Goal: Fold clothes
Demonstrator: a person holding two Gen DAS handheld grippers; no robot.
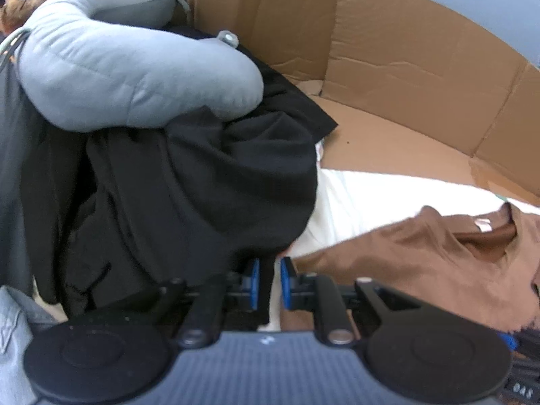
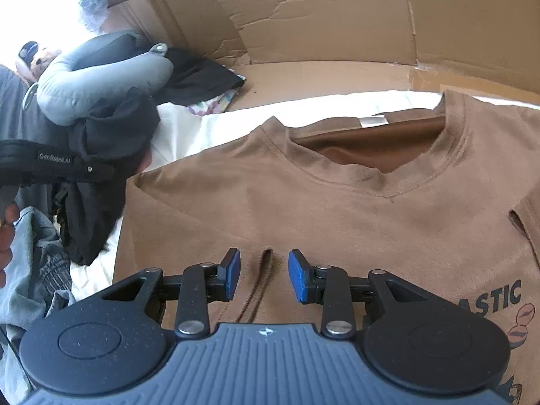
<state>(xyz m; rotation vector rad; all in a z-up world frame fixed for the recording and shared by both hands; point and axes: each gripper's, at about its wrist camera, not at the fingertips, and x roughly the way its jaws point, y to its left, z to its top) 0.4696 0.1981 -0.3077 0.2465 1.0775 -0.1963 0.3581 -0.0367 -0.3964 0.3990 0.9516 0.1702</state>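
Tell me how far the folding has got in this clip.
Early. Done: the brown T-shirt lies spread face up on the white sheet, collar away from the camera. In hand: the right gripper is open over a raised crease in its front; the left gripper is nearly closed at the shirt's edge, and what it holds I cannot tell. Left: no fold shows, and the black clothes are still heaped.

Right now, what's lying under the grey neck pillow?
The grey neck pillow rests on a heap of black clothing, which lies on a white sheet. A patterned cloth peeks out beside it. Whatever is deeper in the heap is covered.
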